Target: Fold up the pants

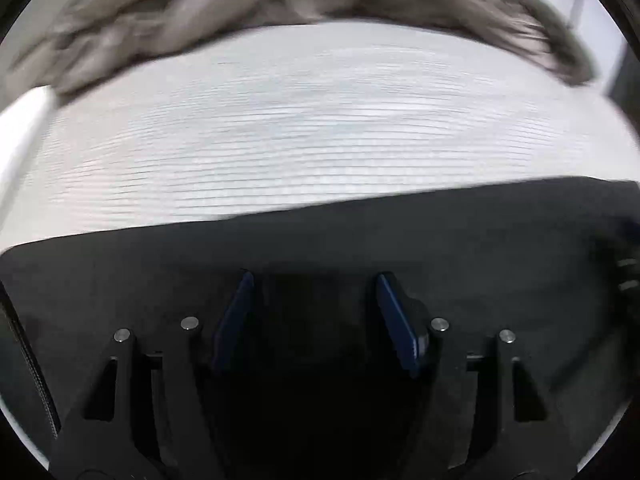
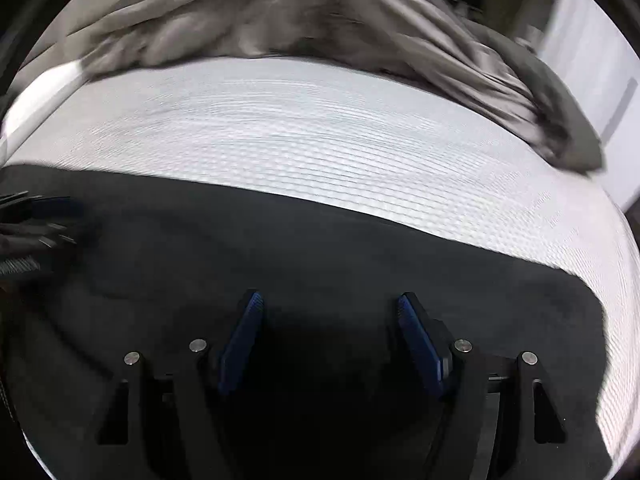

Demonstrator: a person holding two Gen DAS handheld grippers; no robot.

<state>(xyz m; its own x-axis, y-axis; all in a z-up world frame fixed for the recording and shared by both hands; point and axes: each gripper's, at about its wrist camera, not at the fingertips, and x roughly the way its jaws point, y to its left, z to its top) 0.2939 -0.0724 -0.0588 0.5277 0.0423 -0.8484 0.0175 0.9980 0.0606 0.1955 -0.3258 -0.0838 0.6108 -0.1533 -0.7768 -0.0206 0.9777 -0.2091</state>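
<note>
The pants (image 1: pixel 360 232) are a flat sheet of black fabric on a white textured bed cover (image 1: pixel 320 120). My left gripper (image 1: pixel 316 280) hovers over them, its blue pads standing apart with only the dark cloth seen below the gap. In the right wrist view the pants (image 2: pixel 280 240) end in a rounded corner at the right. My right gripper (image 2: pixel 329 296) is open above them in the same way. Each gripper shows at the edge of the other's view, blurred: the right gripper (image 1: pixel 624 272) and the left gripper (image 2: pixel 36 220).
A crumpled grey blanket (image 2: pixel 320 12) lies along the far side of the bed, also seen as the blanket (image 1: pixel 200 0) in the left wrist view. White bed cover (image 2: pixel 320 128) stretches between it and the pants. Both views are motion-blurred.
</note>
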